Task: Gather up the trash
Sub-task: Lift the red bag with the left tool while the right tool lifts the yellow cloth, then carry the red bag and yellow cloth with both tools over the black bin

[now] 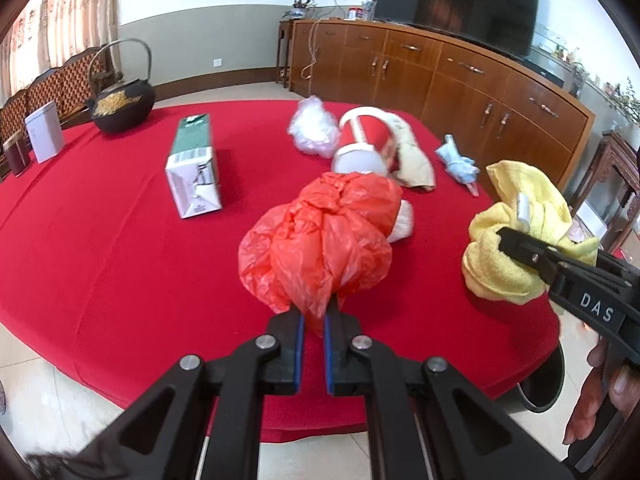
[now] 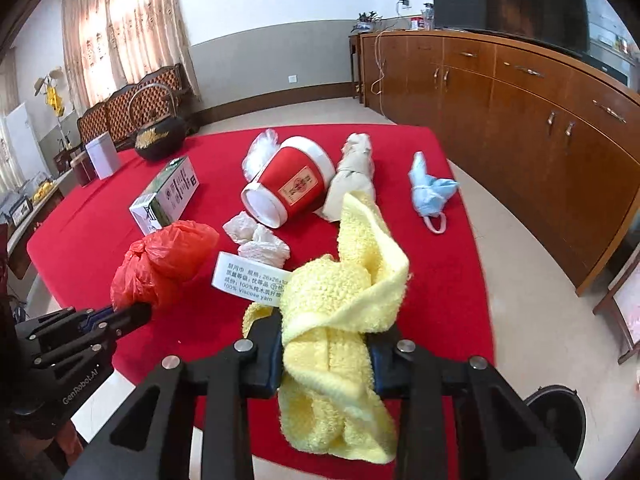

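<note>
My left gripper (image 1: 314,320) is shut on a crumpled orange-red plastic bag (image 1: 320,240), held just above the red tablecloth (image 1: 100,240) near the front edge. To its right, my right gripper (image 2: 326,344) is shut on a fluffy yellow cloth (image 2: 348,280) with a white label (image 2: 248,276); the cloth bulges out between both pads. Behind them on the table lie a tipped red-and-white tub (image 2: 288,188), crumpled white tissues (image 2: 256,240), a clear plastic bag (image 1: 312,128), a beige paper wad (image 2: 352,176), a blue face mask (image 2: 430,192) and a green-white carton (image 2: 168,196).
A black iron teapot (image 1: 120,108), a white box (image 1: 44,132) and a dark tin (image 1: 16,156) stand at the table's far left. A black bin (image 2: 556,408) sits on the floor at the front right. A long wooden sideboard (image 1: 460,80) runs behind the table.
</note>
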`<act>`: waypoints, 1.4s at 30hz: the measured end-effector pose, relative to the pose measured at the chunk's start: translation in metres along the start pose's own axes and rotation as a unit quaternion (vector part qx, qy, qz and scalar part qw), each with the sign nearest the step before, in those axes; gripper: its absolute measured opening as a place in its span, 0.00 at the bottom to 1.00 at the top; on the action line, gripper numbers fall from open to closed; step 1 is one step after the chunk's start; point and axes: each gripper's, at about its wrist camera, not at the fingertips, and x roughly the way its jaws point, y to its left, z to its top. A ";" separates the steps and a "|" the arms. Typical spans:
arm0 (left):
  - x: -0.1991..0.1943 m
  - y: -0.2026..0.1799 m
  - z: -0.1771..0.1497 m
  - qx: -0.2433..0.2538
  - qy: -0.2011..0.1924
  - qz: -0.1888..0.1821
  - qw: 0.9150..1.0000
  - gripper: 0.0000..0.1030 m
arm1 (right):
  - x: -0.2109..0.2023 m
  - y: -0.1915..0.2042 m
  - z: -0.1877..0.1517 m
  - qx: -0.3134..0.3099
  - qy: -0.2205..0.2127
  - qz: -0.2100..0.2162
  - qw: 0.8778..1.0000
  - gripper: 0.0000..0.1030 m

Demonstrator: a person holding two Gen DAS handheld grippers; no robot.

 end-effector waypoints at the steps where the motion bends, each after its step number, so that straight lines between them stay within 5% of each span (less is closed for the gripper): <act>1: -0.003 -0.005 0.000 0.004 -0.001 -0.004 1.000 0.08 | -0.005 -0.004 -0.001 0.003 -0.003 -0.005 1.000 0.33; 26: -0.029 -0.203 -0.039 0.124 0.004 -0.128 0.984 0.08 | -0.159 -0.200 -0.099 0.120 -0.024 -0.151 0.981 0.34; 42: 0.007 -0.297 -0.075 0.177 0.070 -0.179 0.965 0.08 | -0.162 -0.286 -0.173 0.150 0.045 -0.181 0.971 0.34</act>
